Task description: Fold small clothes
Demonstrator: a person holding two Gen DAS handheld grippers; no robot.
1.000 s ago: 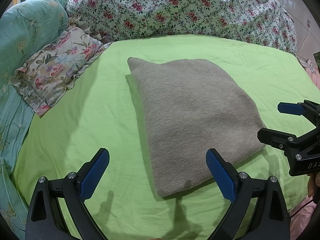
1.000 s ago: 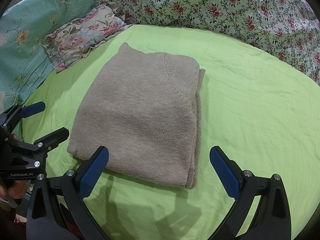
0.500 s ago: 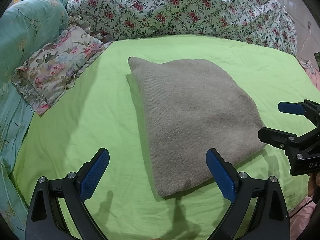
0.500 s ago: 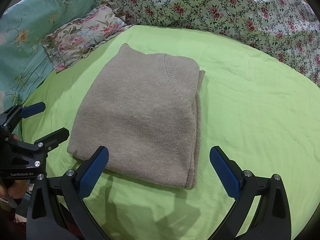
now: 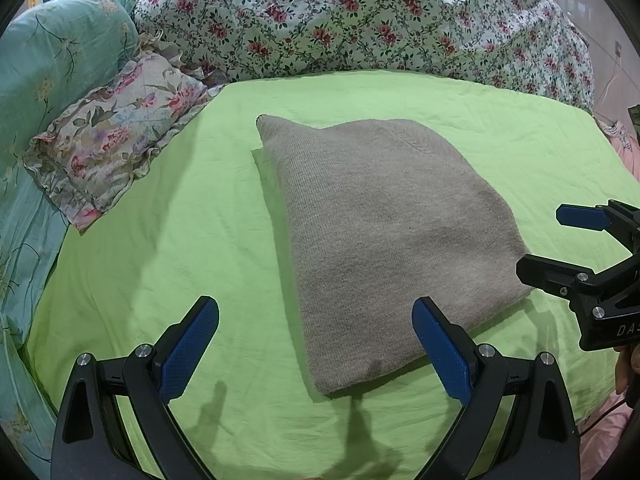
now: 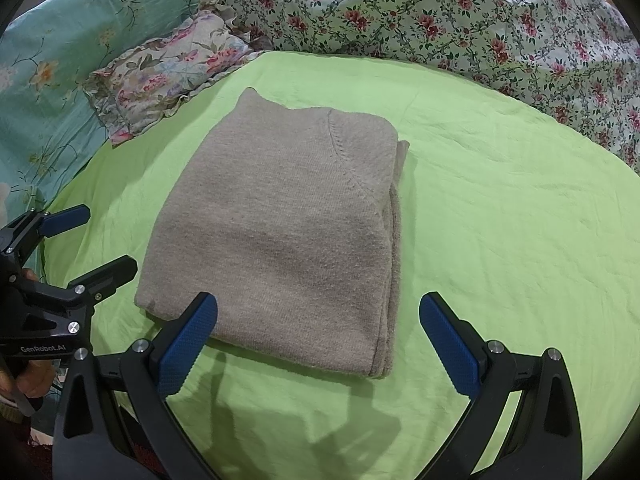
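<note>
Sweater [image 6: 280,236] lies folded into a neat rectangle mid-sheet [image 6: 500,220], layered edges stacked on its right. Your left gripper [image 5: 316,336] and right gripper [image 6: 318,334] hover spread wide, empty. Folding looks done; at most a tidy.

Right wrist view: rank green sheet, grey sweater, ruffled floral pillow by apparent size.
1. green sheet, fills most of the frame.
2. grey sweater, folded on the sheet.
3. ruffled floral pillow, smallest, though it lies farther away, so its true size is unsure.
</note>
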